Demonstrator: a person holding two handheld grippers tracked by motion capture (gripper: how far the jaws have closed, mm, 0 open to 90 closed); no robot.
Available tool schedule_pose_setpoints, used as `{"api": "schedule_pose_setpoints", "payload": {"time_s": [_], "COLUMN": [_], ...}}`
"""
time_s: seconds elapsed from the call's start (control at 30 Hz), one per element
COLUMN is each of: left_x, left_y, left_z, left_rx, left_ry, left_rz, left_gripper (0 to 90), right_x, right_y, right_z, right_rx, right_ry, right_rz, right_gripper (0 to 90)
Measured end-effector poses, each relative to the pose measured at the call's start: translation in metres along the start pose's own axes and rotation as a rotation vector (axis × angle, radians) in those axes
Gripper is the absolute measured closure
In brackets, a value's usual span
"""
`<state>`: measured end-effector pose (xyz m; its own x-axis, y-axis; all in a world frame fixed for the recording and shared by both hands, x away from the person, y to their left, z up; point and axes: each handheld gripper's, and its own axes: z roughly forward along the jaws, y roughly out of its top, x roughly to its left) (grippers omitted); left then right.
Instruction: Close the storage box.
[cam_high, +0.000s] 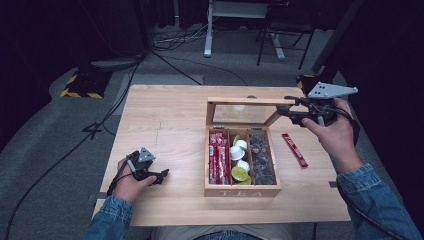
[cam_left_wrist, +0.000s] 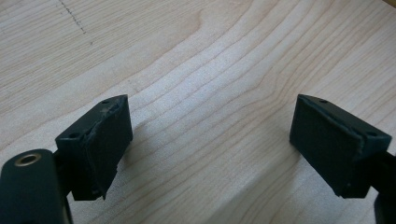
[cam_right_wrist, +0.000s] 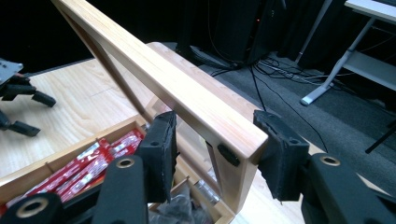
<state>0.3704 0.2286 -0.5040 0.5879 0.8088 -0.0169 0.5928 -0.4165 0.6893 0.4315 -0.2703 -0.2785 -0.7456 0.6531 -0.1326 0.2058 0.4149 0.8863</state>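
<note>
A wooden tea box (cam_high: 242, 191) stands in the middle of the table with its glass-paned lid (cam_high: 245, 101) raised. My right gripper (cam_high: 288, 108) is shut on the lid's right front corner; in the right gripper view the lid's wooden rail (cam_right_wrist: 187, 93) sits between the two pads of my right gripper (cam_right_wrist: 215, 140), which press on both of its sides. Inside the box lie red sachets (cam_high: 218, 157), white and green capsules (cam_high: 239, 160) and dark packets (cam_high: 261, 160). My left gripper (cam_high: 162, 175) rests low at the table's front left, open (cam_left_wrist: 210, 140) over bare wood.
One red sachet (cam_high: 294, 149) lies on the table right of the box. The table's near edge (cam_high: 225, 222) runs just in front of the box. Beyond the far edge, cables and desk legs (cam_high: 207, 45) stand on the floor.
</note>
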Motion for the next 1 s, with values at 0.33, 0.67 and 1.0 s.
{"api": "schedule_pose_setpoints", "payload": {"time_s": [0.33, 0.67, 1.0], "left_x": [0.0, 0.0, 0.0], "left_y": [0.0, 0.0, 0.0], "left_z": [0.0, 0.0, 0.0], "left_rx": [0.0, 0.001, 0.001], "left_ry": [0.0, 0.0, 0.002], "left_rz": [0.001, -0.004, -0.001], "left_gripper": [13.5, 13.5, 13.5], "right_x": [0.021, 0.043, 0.061], "right_y": [-0.017, -0.036, -0.055], "right_z": [-0.012, -0.021, -0.025], "right_rx": [0.012, 0.04, 0.061], "right_ry": [0.012, 0.018, 0.006], "right_rz": [-0.021, -0.051, -0.078], "right_gripper": [50.0, 48.6, 46.8]}}
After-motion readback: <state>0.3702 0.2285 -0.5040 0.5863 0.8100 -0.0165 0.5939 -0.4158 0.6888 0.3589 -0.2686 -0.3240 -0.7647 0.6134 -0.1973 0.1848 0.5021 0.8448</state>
